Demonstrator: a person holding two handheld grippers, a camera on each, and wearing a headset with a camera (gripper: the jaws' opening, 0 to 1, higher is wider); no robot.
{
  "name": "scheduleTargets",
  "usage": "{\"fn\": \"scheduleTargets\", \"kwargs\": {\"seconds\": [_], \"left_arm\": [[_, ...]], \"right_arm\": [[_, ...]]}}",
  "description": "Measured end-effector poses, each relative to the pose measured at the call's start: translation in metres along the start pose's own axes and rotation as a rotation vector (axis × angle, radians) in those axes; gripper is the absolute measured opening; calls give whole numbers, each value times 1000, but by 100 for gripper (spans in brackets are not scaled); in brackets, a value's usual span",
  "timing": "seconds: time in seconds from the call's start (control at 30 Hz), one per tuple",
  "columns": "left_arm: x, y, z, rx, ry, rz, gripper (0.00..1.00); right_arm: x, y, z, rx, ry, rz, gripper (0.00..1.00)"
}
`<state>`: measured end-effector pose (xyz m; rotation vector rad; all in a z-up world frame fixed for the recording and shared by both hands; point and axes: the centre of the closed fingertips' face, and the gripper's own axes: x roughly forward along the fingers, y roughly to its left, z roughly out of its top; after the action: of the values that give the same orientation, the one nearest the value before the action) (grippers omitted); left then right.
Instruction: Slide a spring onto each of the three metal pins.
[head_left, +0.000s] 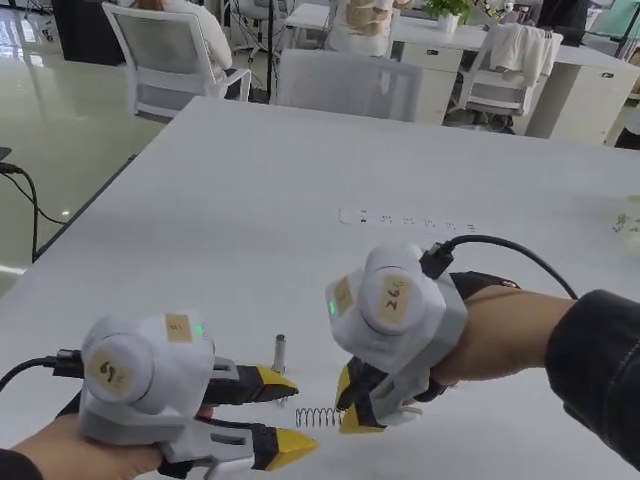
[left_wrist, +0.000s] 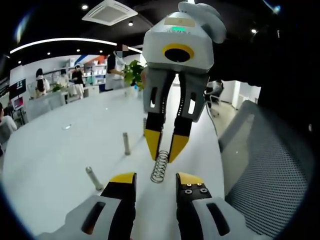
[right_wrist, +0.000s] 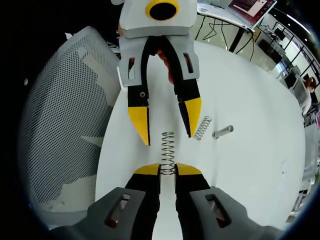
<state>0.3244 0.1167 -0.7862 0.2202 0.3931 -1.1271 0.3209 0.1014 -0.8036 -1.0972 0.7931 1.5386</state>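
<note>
— Right gripper (right_wrist: 167, 170) first: what are you holding?

— Your right gripper's jaws are pinched together on one end of a spring (right_wrist: 168, 149). The rest of the coil sticks straight out ahead of the tips, low over the white table (head_left: 300, 200). You cannot tell whether it touches the top.

— And your left gripper (left_wrist: 156, 181)?

— Its jaws stand apart with nothing clamped between them. It faces your right gripper nose to nose. The free end of the spring sits right at the mouth of those open jaws, between the two yellow tips, and seems to touch neither.

— What lies further out from your left jaws?

— Ahead and a little to the left, an upright pin (left_wrist: 126, 143) stands on the table, near your right gripper's tips. Closer in and further left, just off your left jaw, is a nearer pin (left_wrist: 93, 178). It looks tilted in the left gripper view, but you cannot tell whether it truly leans. Both are bare metal.

— Anything near your right jaws?

— Ahead and to the right of them, a second spring (right_wrist: 202, 127) lies loose on the table, just outside one of the left gripper's jaws.
</note>
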Motion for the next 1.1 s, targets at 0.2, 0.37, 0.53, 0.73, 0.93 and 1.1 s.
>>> {"fn": "scheduleTargets", "kwargs": {"seconds": [0.2,0.37,0.53,0.73,0.93,1.1], "left_arm": [[1,-4,2,12,-2,-16,18],[3,-6,3,24,-5,-22,15],[4,-7,3,34,-2,-29,11],[5,-9,0,46,13,-41,5],[5,-10,2,53,11,-44,3],[5,-11,3,61,7,-47,3]], "right_arm": [[-1,1,1,-15,1,2,7],[-2,3,4,-28,-3,6,7],[-2,3,5,-35,-5,7,7],[-1,4,3,-41,-1,12,7],[0,5,2,-47,3,15,7],[0,5,2,-42,1,17,8]]}}
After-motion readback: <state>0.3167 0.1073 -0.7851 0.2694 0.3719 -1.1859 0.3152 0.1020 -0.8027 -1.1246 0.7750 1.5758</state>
